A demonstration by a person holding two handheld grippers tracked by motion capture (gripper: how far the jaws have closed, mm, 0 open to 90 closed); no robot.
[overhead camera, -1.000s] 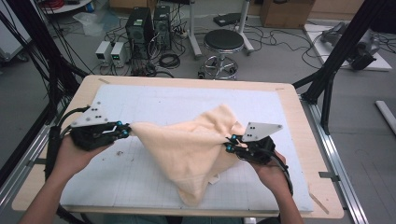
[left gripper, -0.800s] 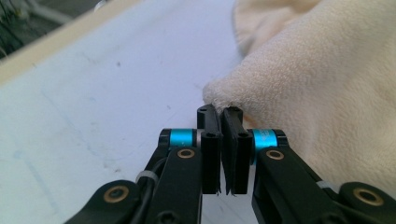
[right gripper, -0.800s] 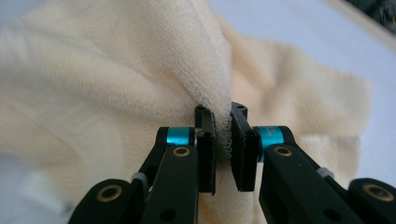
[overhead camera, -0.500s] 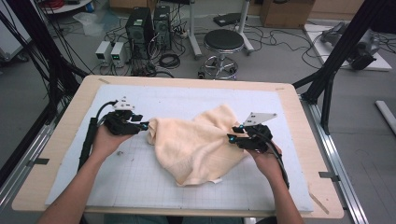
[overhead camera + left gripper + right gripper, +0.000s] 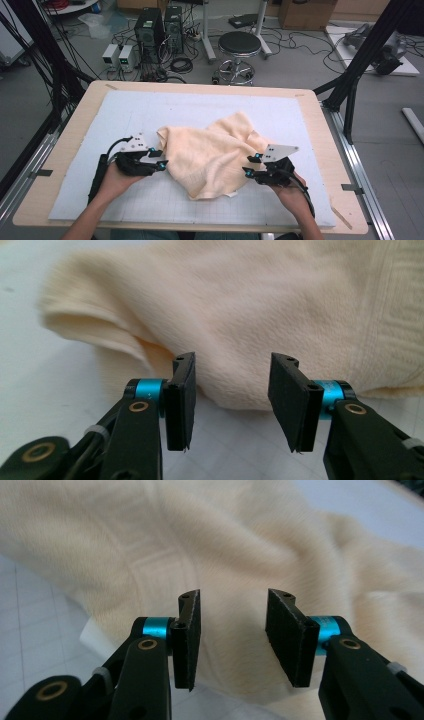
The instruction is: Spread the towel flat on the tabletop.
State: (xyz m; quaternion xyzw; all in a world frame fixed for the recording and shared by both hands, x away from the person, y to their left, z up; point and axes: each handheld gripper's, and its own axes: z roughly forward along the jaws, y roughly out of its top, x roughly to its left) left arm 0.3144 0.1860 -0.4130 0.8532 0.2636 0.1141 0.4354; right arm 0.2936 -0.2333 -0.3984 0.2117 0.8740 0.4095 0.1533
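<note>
Cream towel (image 5: 215,155) lies crumpled between both grippers, just beyond their parted fingers (image 5: 181,390).

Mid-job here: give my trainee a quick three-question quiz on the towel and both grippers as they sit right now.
1. True or false: the left gripper is clamped on the cream towel.
2. Where does the towel lie: A) bunched on the white mat, B) hanging off the table edge, C) on the stool?
3. Is anything pinched between the fingers of the right gripper?

Key: 1 false, its fingers stand apart; 2 A; 3 no, the towel lies just beyond them.
</note>
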